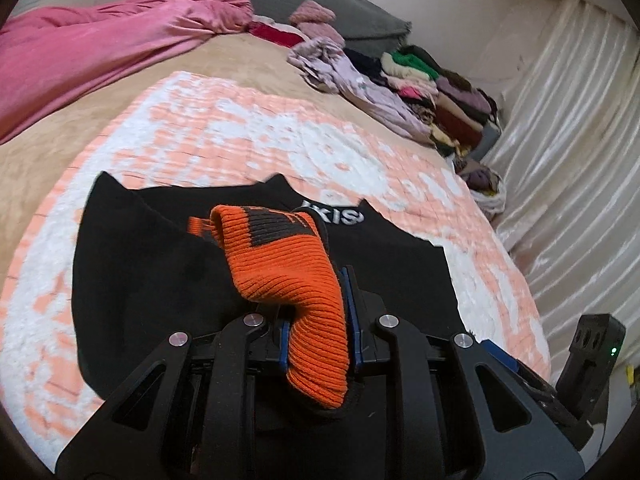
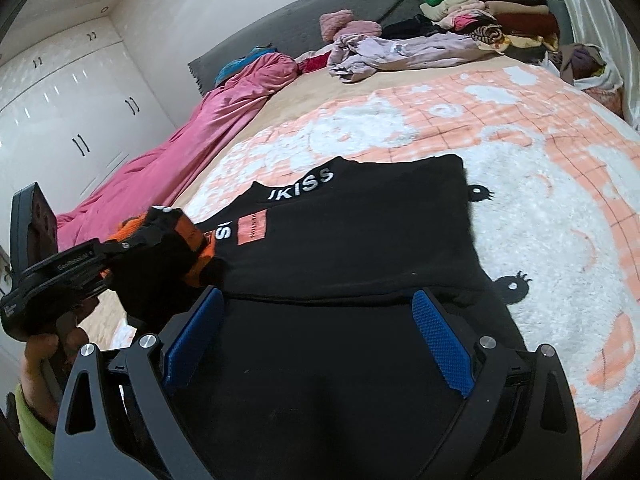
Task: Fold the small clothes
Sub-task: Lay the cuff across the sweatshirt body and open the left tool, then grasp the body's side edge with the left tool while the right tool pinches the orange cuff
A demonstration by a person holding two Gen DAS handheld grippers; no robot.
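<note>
two grippers, left gripper (image 1: pixel 316 300) pinching orange cuff (image 1: pixel 288 264) (perhaps a sleeve), right gripper (image 2: pixel 320 340) wide

Left tool (image 1: pixel 320 312) is pinching the orange cuff (image 1: pixel 288 276) over the black top (image 1: pixel 160 280), on the bed's peach blanket (image 1: pixel 240 132).

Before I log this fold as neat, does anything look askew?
Yes. The orange cuff is bunched in the left tool and lifted, so that sleeve crosses the black top unevenly. The right tool hangs open.

Bed (image 2: pixel 304 92), orange-white blanket (image 2: pixel 520 128), pink quilt (image 2: pixel 208 128), clothes pile (image 2: pixel 500 12)
</note>
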